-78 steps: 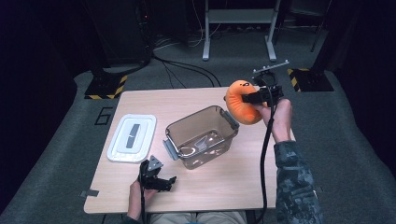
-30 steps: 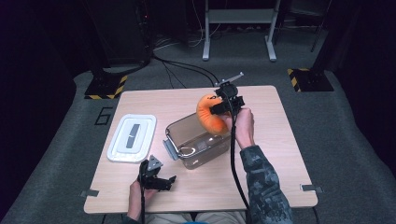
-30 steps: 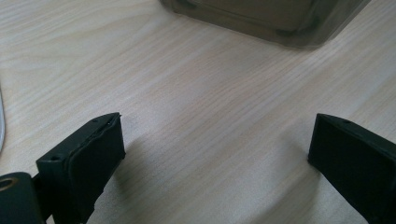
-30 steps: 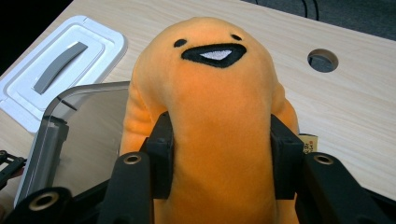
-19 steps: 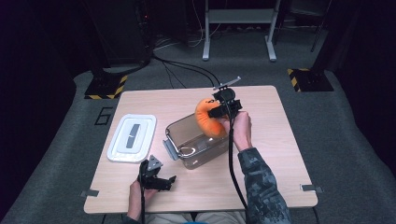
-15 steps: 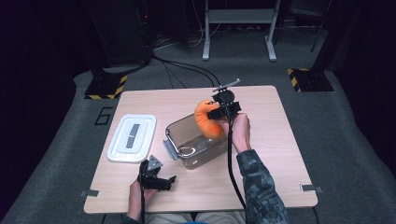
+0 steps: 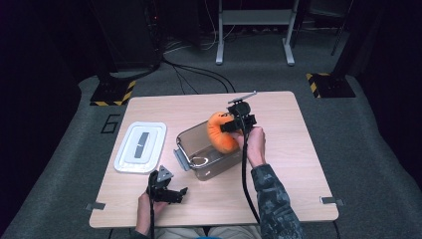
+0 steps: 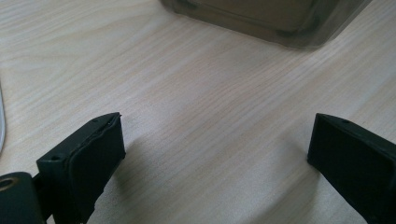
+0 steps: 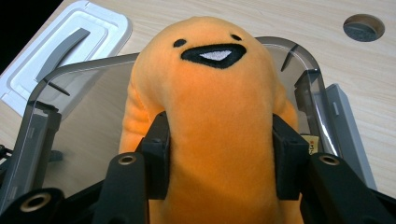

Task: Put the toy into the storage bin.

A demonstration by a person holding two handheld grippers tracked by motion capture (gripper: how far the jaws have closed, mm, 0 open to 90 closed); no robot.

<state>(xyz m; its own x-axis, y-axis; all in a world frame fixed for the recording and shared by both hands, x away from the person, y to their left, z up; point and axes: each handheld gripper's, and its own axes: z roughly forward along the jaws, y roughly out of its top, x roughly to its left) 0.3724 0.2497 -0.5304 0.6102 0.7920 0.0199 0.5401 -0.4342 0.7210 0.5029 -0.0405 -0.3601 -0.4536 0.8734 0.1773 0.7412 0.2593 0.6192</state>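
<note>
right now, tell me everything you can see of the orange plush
The plush is a soft, fuzzy orange toy with two small black eyes and a black open mouth showing white inside. It hangs partly inside the clear bin, over its far right end, face tipped toward the lid. The right gripper pinches its middle from both sides, denting the fabric; its jaws have just been opening slightly.

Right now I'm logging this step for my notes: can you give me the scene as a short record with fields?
held thing: orange plush toy, squeezed between the right gripper jaws, which have just been opening a little
container: clear smoky box, lid off, plush toy partly inside at its far end
lid: white lid, flat on the table left of the box
left gripper: open, holding nothing, near the table's front edge
</note>
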